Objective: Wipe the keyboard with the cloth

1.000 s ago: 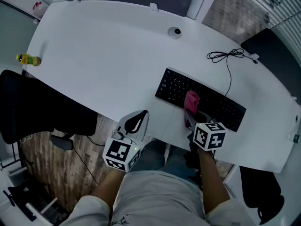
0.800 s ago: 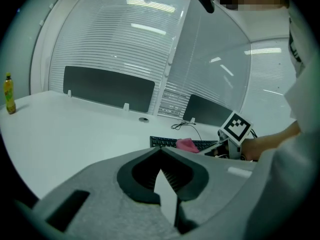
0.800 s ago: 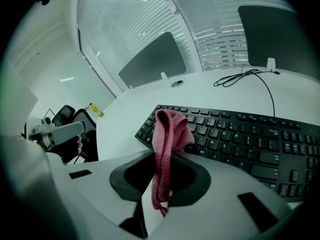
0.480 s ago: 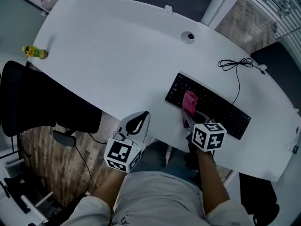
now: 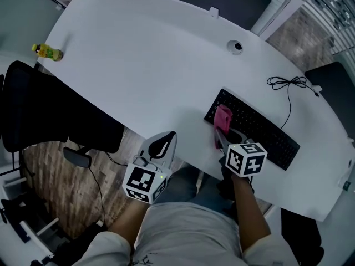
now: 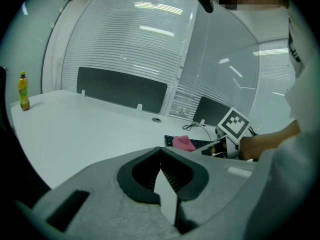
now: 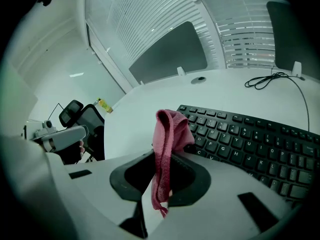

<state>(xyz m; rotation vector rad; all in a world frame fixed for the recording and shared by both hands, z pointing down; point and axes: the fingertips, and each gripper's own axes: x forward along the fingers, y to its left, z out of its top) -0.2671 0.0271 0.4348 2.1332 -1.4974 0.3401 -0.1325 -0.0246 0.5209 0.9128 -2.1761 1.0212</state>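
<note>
Right gripper point(image 7: 161, 171): jaws pinched on pink cloth point(image 7: 167, 131), cloth standing up from jaws, top folded over. Head view: cloth point(image 5: 223, 117) over left end of black keyboard point(image 5: 260, 131), touching keys. Keyboard lies slantwise near front edge of white worktop point(image 5: 138, 65), its cable point(image 5: 288, 85) coiled behind. Left gripper point(image 6: 162, 176): jaws pressed together, nothing between, held off worktop's front edge, well apart from keyboard. Yellow bottle point(image 5: 47, 51) at far left of worktop.
</note>
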